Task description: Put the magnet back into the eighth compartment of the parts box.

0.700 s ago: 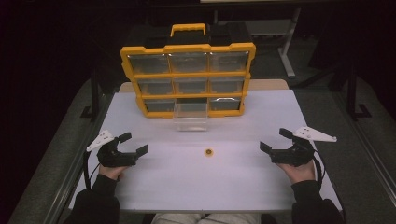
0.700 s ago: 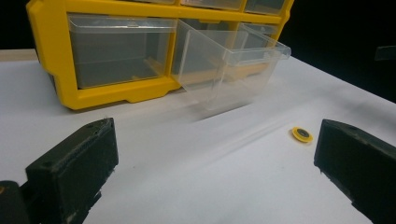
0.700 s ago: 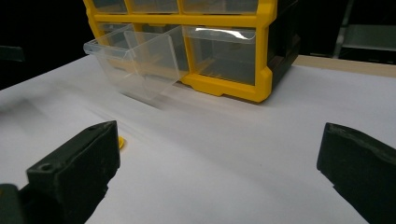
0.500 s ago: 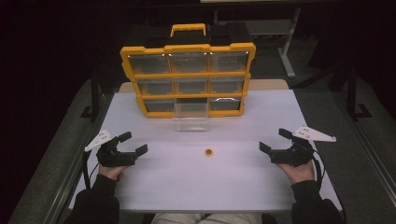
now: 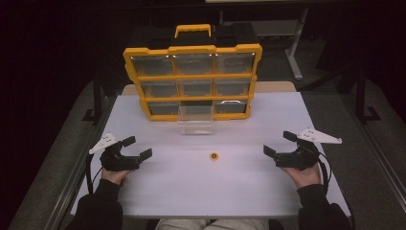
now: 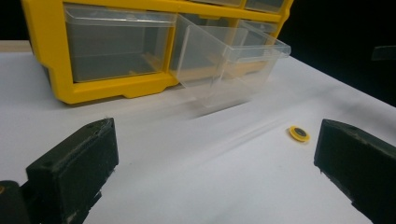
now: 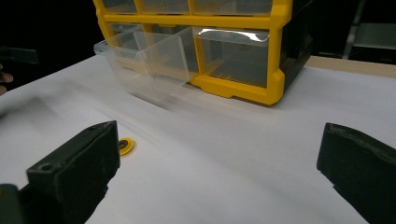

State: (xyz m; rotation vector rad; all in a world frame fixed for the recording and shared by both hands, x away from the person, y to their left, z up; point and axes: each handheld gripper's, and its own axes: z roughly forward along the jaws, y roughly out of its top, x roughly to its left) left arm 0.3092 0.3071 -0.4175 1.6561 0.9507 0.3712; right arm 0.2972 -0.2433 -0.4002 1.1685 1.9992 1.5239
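A yellow organizer case (image 5: 193, 76) with several clear drawers stands upright at the back of the white table (image 5: 210, 191). Its bottom middle drawer (image 5: 195, 119) is pulled out toward me, seen also as the clear drawer (image 6: 224, 60) and the clear drawer (image 7: 144, 60). A small yellow ring (image 5: 214, 155) lies flat on the table in front of it, also the ring (image 6: 299, 134) and the ring (image 7: 125, 145). My left gripper (image 5: 137, 147) rests at the left, open and empty. At the right, the right gripper (image 5: 277, 143) is open too, with nothing between its jaws.
The table's front and side edges drop off to a dark floor. A wooden surface (image 5: 273, 87) shows behind the case. Dark frames and a stand leg (image 5: 294, 62) are beyond the table.
Both hands have shifted slightly; otherwise the case, drawer and ring stay where they were.
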